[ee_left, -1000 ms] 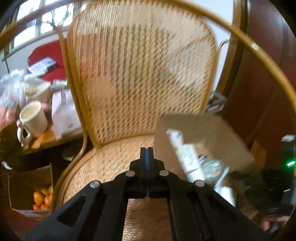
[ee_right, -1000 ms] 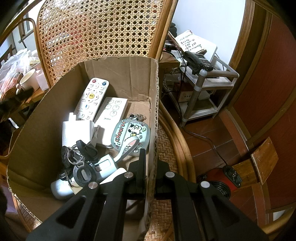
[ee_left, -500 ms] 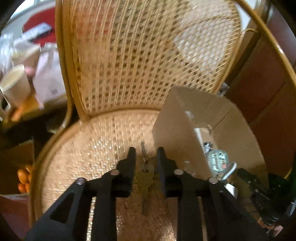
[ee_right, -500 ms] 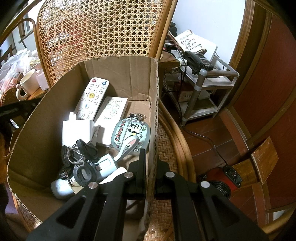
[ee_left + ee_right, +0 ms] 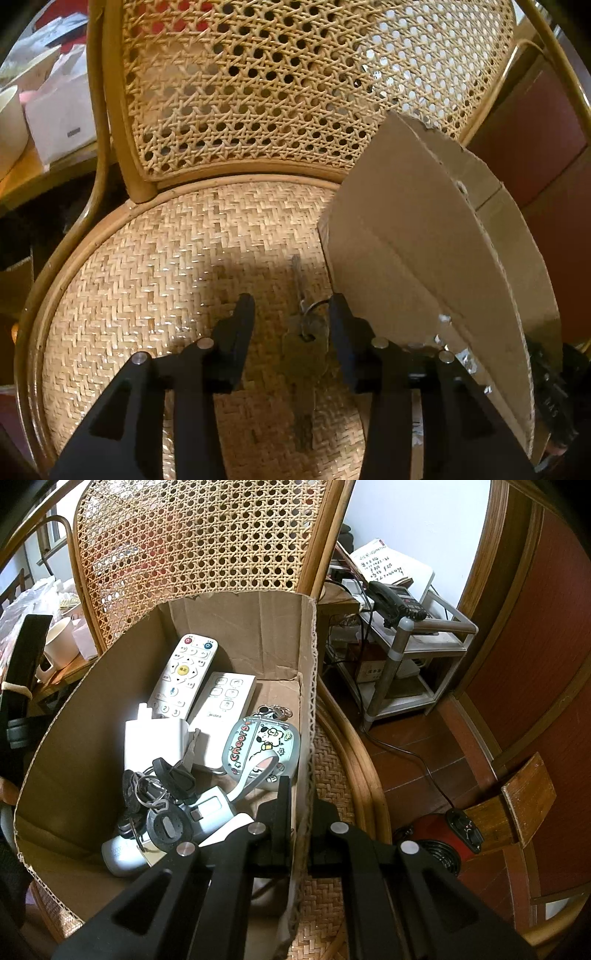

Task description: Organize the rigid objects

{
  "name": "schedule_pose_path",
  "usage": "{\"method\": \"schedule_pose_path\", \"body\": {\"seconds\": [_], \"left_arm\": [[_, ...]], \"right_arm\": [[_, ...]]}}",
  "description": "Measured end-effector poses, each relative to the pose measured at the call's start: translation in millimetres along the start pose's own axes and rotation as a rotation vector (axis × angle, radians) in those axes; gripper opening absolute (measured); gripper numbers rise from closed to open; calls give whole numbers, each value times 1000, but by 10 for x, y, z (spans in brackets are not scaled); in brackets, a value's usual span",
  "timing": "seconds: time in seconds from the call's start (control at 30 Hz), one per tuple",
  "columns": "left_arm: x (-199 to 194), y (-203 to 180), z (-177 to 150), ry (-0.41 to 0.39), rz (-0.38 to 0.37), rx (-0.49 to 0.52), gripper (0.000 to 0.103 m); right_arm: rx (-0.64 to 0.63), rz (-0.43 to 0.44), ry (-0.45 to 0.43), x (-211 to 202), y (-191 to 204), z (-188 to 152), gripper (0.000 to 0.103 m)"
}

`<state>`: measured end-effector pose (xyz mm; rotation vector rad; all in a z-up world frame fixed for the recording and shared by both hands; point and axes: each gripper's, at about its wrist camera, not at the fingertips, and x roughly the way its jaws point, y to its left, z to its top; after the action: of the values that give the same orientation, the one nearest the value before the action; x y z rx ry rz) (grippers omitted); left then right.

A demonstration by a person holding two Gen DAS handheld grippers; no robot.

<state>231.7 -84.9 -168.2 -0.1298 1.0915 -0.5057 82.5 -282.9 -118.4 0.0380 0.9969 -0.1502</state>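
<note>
The left gripper [image 5: 291, 314] had dropped toward the seat, jaws just spreading around the keys [image 5: 306, 343] beside the cardboard box [image 5: 424, 258]. The right gripper [image 5: 299, 805] clamped the box's wall. Pickup looked imminent.

A small bunch of dull brass-coloured metal keys on a thin wire ring [image 5: 306, 345] lies flat on the woven cane seat, between the left jaws and touching neither; one slim key points away beyond the jaw tips. Just right of those jaws stands an open brown cardboard box [image 5: 424, 236], its right wall pinched between the right jaws. Ahead and left of the right jaws, inside it, lie two white remote controls [image 5: 186, 674], a white charger, black-headed keys and a cartoon key fob [image 5: 260, 747].
</note>
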Motion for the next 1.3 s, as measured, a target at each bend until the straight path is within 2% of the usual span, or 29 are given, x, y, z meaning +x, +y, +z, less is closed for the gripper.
{"method": "schedule_pose_path", "body": {"seconds": [0.33, 0.47, 0.5, 0.57, 0.63, 0.7, 0.73, 0.83, 0.87, 0.97, 1.03, 1.17, 1.3], "left_arm": [[-6, -187, -305, -107, 33, 32, 36], [-12, -306, -446, -90, 59, 127, 28], [-11, -339, -468, -80, 41, 156, 22], [2, -381, -452, -66, 9, 186, 18], [-2, -378, -456, -63, -7, 179, 17], [-15, -340, -451, -63, -32, 156, 5], [-22, -316, -455, -64, -35, 140, 4], [-101, -256, -476, -63, 17, 104, 4], [-146, -300, -496, -69, 50, 124, 4], [-326, -314, -487, -93, 86, 160, 2], [-537, -357, -506, -139, 113, 173, 1], [-1002, -420, -521, -223, 95, 167, 1], [-1521, -565, -505, -345, 87, 161, 1]], "right_arm": [[-2, 0, 0, -2, 4, 3, 8], [-2, 0, 0, -2, 5, 4, 8], [-1, 0, 0, -2, 5, 4, 8], [-1, -1, 0, -1, 4, 4, 8], [0, -1, 1, 1, -2, 5, 8], [0, -3, 2, 3, -7, 5, 8], [0, -4, 2, 3, -8, 6, 8], [0, -5, 3, 2, -8, 6, 8], [0, -4, 3, 2, -9, 7, 8], [1, -4, 2, 2, -3, 6, 8], [0, -5, 2, 3, -7, 6, 8], [1, -3, 1, -2, -2, 4, 8], [1, -4, 2, -1, 1, 2, 8]]}}
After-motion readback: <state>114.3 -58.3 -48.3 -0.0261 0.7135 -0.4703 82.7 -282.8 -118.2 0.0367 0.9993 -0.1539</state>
